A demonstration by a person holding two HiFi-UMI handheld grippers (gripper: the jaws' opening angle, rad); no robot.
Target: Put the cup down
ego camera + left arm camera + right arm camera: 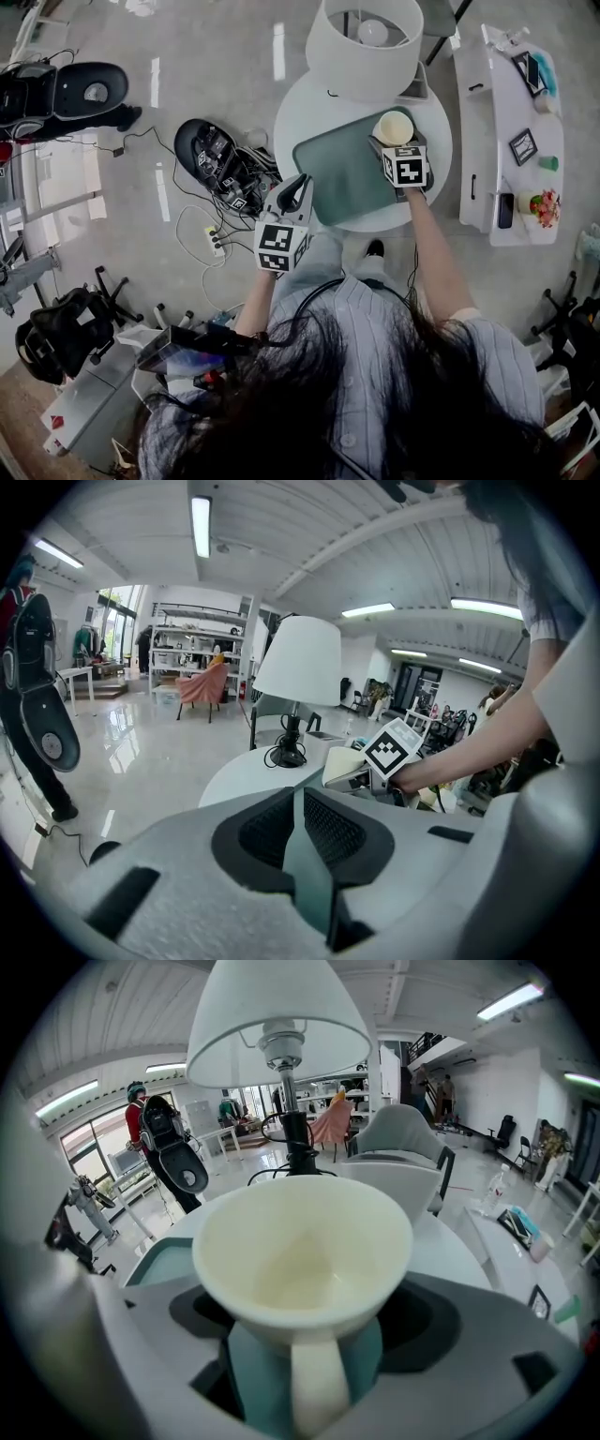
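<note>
A cream cup [392, 127] with a handle sits in my right gripper [396, 145], which is shut on it. It hangs over the far right corner of a teal tray [342, 178]; whether it touches the tray I cannot tell. In the right gripper view the cup [300, 1241] fills the jaws of the right gripper [305, 1354], handle toward the camera, with the tray [155, 1265] below. My left gripper [298, 190] is at the tray's left edge. In the left gripper view the left gripper [305, 855] is shut on a teal strip of tray, and the cup [342, 766] shows beyond.
The tray lies on a round white table [291, 122] beside a white-shaded lamp [366, 42]. A long white side table [487, 112] with small items stands to the right. Cables and a power strip [217, 242] lie on the floor at left.
</note>
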